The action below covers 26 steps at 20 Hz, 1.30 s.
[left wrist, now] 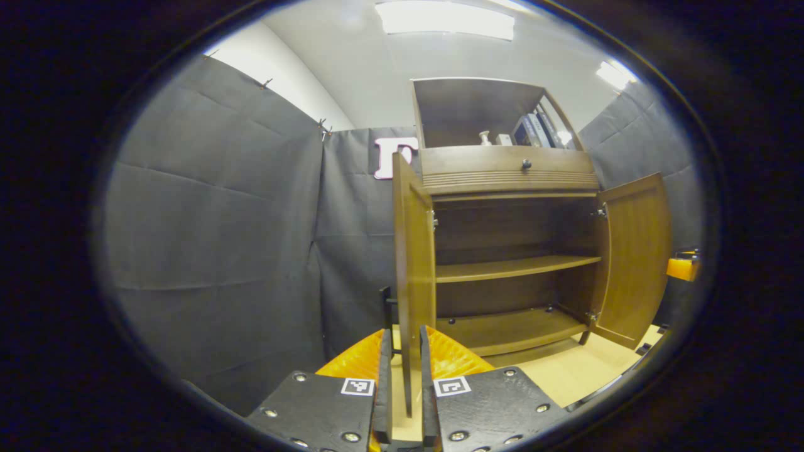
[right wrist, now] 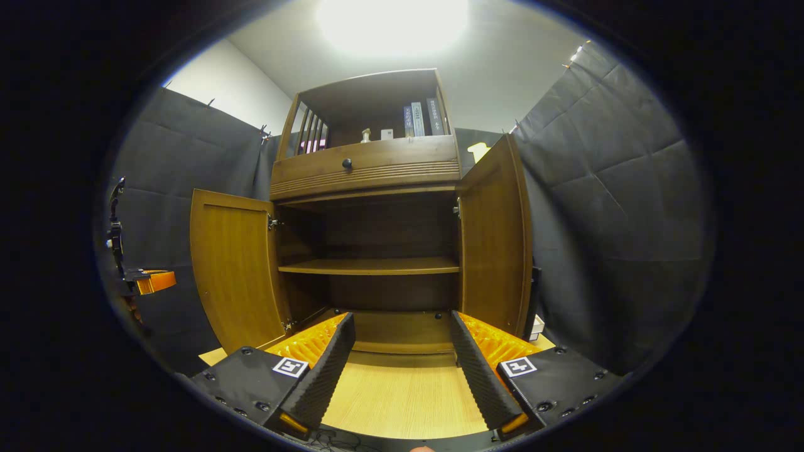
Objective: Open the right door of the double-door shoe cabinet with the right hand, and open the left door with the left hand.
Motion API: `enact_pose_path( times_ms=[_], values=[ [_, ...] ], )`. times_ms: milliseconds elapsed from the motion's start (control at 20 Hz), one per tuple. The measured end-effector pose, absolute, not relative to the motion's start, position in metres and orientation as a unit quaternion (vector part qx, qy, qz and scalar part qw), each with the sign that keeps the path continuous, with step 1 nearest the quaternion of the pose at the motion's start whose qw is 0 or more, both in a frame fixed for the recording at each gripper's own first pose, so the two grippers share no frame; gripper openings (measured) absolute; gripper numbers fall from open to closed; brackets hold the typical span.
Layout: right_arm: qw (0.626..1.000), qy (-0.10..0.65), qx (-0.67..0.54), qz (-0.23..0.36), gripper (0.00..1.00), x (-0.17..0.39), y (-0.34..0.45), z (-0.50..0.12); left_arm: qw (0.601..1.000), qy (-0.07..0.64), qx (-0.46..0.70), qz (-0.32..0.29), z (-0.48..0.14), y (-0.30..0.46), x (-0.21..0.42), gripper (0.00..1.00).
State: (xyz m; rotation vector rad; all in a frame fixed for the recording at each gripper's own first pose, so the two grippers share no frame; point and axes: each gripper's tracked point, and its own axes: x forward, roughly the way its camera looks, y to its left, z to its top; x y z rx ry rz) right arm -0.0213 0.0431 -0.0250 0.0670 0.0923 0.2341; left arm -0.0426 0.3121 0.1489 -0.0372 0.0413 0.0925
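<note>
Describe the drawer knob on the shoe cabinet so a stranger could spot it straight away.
Start at the wooden cabinet standing against the black cloth, both lower doors swung open. Above the open compartment runs one wide drawer with ridged grooves along its lower edge. The knob is the small dark round button in the drawer front's middle, the only dark fitting on that panel.
</note>
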Motion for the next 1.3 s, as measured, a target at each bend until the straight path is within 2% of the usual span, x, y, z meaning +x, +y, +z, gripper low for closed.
enact_pose_path(
  times_ms=[50, 200, 500, 550, 850, 1000, 1300],
  values=[
    [0.992, 0.043, 0.033, 0.116, 0.92, -0.026, 0.041, -0.021, 0.999, 0.018, -0.019, 0.043, 0.155, 0.307, -0.047, 0.2],
    [0.993, 0.036, 0.031, 0.112, 0.96, -0.037, 0.031, -0.013, 0.999, 0.017, -0.018, 0.038, 0.16, 0.293, -0.06, 0.22],
    [0.994, 0.031, 0.031, 0.099, 0.92, -0.059, 0.012, -0.009, 0.998, 0.029, -0.018, 0.046, 0.156, 0.279, -0.095, 0.22],
    [0.994, 0.031, 0.031, 0.096, 0.95, -0.062, 0.01, -0.01, 0.998, 0.03, -0.019, 0.05, 0.155, 0.279, -0.097, 0.22],
    [0.995, 0.03, 0.034, 0.085, 0.96, -0.069, -0.002, -0.008, 0.998, 0.024, -0.016, 0.059, 0.162, 0.28, -0.099, 0.21],
    [0.996, 0.028, 0.035, 0.083, 0.95, -0.069, -0.003, -0.006, 0.998, 0.023, -0.017, 0.06, 0.165, 0.279, -0.097, 0.38],
    [0.996, 0.027, 0.034, 0.084, 0.95, -0.068, -0.002, -0.004, 0.997, 0.02, -0.016, 0.071, 0.168, 0.285, -0.097, 0.87]
  ],
)
